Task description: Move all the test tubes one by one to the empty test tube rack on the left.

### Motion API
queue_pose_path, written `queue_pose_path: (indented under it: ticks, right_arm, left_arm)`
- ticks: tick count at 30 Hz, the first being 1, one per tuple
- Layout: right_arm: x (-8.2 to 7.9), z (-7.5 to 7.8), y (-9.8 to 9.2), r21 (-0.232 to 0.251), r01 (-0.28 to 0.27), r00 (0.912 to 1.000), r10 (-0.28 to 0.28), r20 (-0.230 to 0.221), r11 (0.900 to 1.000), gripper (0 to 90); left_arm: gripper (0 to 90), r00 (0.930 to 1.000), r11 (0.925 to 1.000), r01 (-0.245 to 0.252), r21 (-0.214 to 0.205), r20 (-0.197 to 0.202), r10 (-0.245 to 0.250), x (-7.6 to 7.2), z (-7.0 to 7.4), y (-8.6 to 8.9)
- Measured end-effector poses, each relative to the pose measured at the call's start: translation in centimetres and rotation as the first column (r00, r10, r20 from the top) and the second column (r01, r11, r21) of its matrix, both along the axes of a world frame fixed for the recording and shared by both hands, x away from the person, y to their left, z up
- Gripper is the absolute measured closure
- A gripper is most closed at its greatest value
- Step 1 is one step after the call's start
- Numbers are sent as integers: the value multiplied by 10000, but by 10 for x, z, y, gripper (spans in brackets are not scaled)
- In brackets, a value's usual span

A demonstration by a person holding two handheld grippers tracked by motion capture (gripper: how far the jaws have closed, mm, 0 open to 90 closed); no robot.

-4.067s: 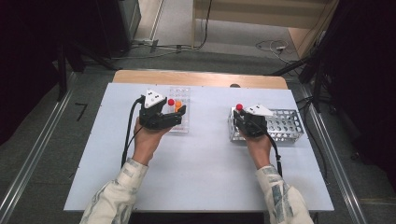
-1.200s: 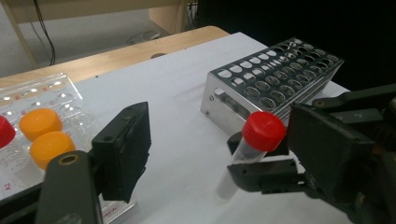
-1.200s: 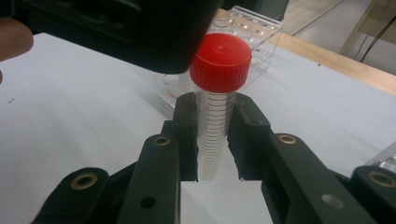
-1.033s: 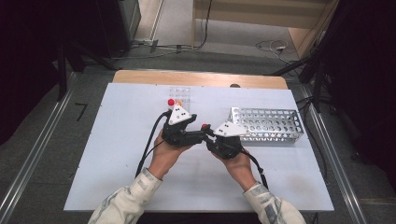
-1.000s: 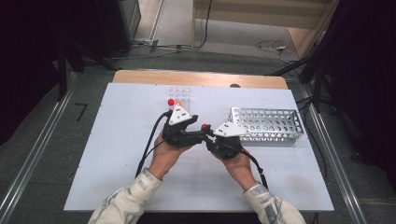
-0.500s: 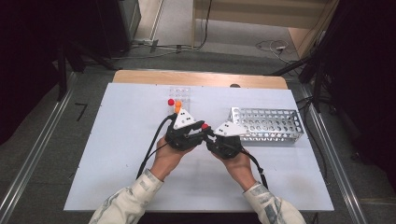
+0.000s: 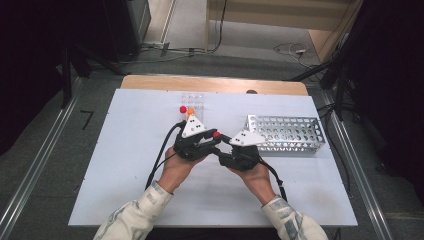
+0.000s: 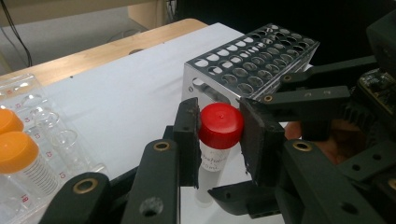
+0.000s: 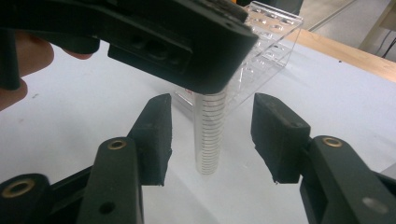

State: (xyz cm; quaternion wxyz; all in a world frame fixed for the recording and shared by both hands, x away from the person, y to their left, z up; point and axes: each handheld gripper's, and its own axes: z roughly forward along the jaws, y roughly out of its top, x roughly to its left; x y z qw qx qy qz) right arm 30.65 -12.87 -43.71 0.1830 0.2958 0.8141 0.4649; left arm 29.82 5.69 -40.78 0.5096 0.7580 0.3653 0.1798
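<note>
step: handover of red-capped tube | left hand-held gripper is gripping its cap, mid-bench | right hand-held gripper is waiting released, jaws either side of tube body | next, likely: right is clamping before left is releasing; metal rack beside right

Little here can be read. On the clear rack beside my left claw there are small red numerals next to the wells, too blurred for me to make out. The red-capped tube carries grey print on its side, unreadable. From my right claw, that tube shows graduation lines and no digits I can tell. The orange-capped tube has faint lines too.
</note>
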Motion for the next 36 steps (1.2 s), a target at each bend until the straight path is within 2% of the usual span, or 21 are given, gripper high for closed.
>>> queue_pose_path:
  ticks: [9, 12, 17, 28, 36]
  right_arm:
    - [0, 3, -9, -61, 52, 10000, -52, -59, 10000, 366]
    - [-1, 4, -13, 47, 82, 9998, -82, -156, 10000, 341]
    - [-5, 4, -19, -58, -64, 9997, 62, -230, 10000, 312]
    - [-7, 4, -36, -14, 121, 9995, -122, -303, 9999, 299]
    - [-7, 6, -51, 73, 398, 9987, -396, -320, 9992, 298]
  left_arm:
    - [690, 9998, 9997, -194, -146, 10, 194, -6, 5, 13]
    - [690, 9993, 9991, -368, -188, 71, 369, -7, 8, 20]
    - [691, 9969, 9967, -776, -224, 94, 779, -8, 12, 37]
    - [690, 9865, 9852, -1616, -578, 165, 1628, -8, 21, 68]
    - [690, 9793, 9775, -1988, -712, 254, 2010, -3, 25, 79]
